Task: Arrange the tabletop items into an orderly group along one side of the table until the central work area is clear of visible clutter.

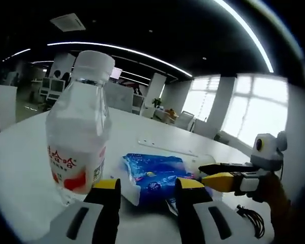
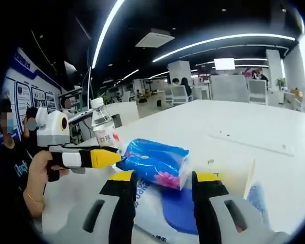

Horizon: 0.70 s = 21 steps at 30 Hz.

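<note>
While both grippers, left (image 1: 148, 187) and right (image 2: 162, 182), stand open, a blue pack (image 1: 155, 175) lies just past their fingers on the white table (image 1: 20, 152) in a big office, bottle (image 1: 80, 127) beside it.

blue packet (image 1: 155, 178) partly behind tongs, bottle (image 1: 81, 132) base hidden

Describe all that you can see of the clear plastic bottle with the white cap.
The clear plastic bottle with a white cap stands upright on the white table, beside the blue tissue packet. A white label with red print wraps its lower body. In the left gripper view it stands just beyond the left gripper, whose jaws are open; contact cannot be told.
</note>
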Available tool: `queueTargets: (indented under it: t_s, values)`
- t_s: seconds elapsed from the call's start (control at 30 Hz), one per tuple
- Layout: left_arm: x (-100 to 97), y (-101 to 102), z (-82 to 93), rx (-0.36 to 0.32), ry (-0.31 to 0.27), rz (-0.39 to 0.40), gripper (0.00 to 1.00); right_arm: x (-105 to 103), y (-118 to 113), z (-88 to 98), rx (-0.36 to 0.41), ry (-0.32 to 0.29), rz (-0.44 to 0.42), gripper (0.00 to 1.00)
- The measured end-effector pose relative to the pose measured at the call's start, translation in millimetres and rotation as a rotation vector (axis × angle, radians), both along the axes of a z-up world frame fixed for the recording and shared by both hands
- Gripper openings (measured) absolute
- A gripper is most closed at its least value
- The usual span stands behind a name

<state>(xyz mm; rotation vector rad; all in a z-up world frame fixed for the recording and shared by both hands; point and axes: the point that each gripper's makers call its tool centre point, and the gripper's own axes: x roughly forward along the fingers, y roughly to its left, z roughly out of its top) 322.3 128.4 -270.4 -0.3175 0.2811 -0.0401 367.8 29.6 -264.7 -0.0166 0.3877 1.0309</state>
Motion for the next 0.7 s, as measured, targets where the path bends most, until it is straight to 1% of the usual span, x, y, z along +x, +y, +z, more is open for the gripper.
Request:
queueTargets:
  t_s: [0.03,0.13,0.2,0.23,0.37,0.5,0.57,0.63,0.7]
  values:
    - [1.4,1.5,-0.6,-0.001,0.003,0.003,0.4,1.5,0.9,-0.4,0.001,0.005,-0.01,0.37]
    - [4.0,4.7,-2.1,-0.001,0.016,0.013,0.39,6.9,3.8,-2.9,-0.014,0.007,-0.034,0.29]
    - [4.7,5.6,-2.4,0.031,0.02,0.01,0.39,11.0,3.7,-5.7,-0.039,-0.006,-0.054,0.24]
    - [3.9,7.3,-2.8,0.034,0.022,0.016,0.38,10.9,5.0,-6.8,-0.045,-0.009,-0.05,0.23]
    - [2.8,8.7,-4.0,0.035,0.018,0.022,0.37,12.0,6.9,-11.5,-0.061,-0.004,-0.05,0.23]
    - [4.9,6.0,-3.5,0.023,0.007,0.011,0.34,15.6,5.0,-17.9,-0.08,0.002,-0.085,0.22]
    - [5.4,5.6,-6.2,0.026,0.009,0.013,0.33,14.3,4.5,-21.0,-0.072,0.028,-0.097,0.21]
    - [4.9,7.5,-10.2,0.026,0.015,0.016,0.3,13.2,4.5,-22.4,-0.061,0.042,-0.101,0.18]
    - [3.9,10.9,-11.8,0.019,0.017,0.025,0.26,13.6,3.1,-23.2,-0.063,0.037,-0.11,0.16]
